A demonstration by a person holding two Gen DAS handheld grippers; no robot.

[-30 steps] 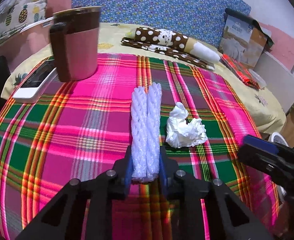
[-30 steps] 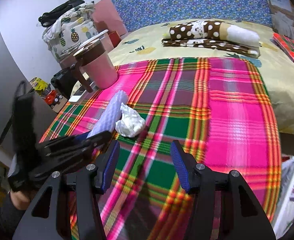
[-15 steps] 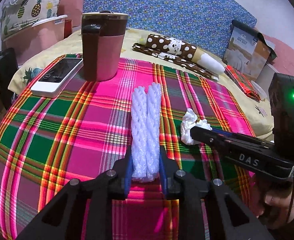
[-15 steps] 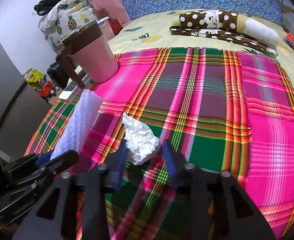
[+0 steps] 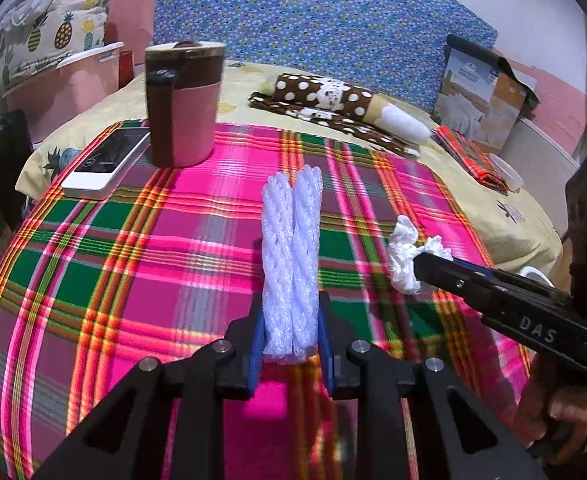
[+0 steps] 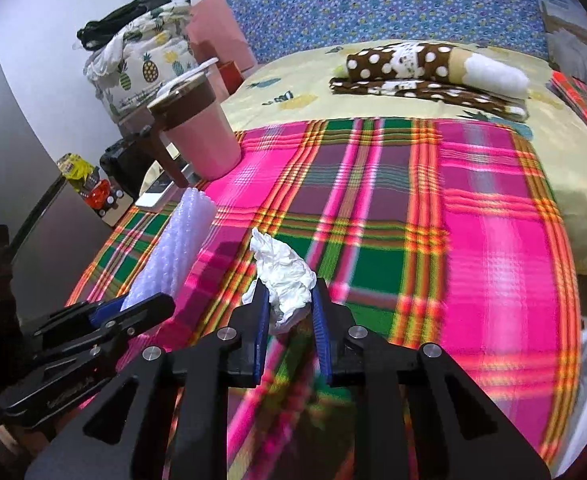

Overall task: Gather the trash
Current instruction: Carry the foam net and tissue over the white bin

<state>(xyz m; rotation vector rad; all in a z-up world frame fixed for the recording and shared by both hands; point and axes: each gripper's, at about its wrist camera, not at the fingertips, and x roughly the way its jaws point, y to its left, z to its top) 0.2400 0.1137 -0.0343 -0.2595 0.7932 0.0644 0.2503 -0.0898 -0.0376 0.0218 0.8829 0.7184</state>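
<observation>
A folded white foam net sleeve (image 5: pixel 291 256) sticks forward from my left gripper (image 5: pixel 291 330), whose blue pads are shut on its near end, above the bright plaid cloth (image 5: pixel 133 264). The same sleeve (image 6: pixel 173 256) and left gripper (image 6: pixel 105 316) show at the left of the right wrist view. A crumpled white tissue (image 6: pixel 285 280) sits between the blue pads of my right gripper (image 6: pixel 291 312); its jaws are closing and both pads press the tissue. In the left wrist view the tissue (image 5: pixel 403 258) bulges out at the right gripper's tip (image 5: pixel 425 268).
A pink and brown lidded mug (image 5: pixel 183 100) and a white phone (image 5: pixel 107 162) stand at the cloth's far left. Brown polka-dot folded fabric (image 5: pixel 333 104) lies behind on the yellow sheet (image 6: pixel 553 184). A cardboard box (image 5: pixel 477 92) and red plaid cloth (image 5: pixel 469 160) are far right.
My right gripper went from open and away from the tissue to around it, and its jaws closed onto it. The left gripper kept its hold on the sleeve and rose slightly.
</observation>
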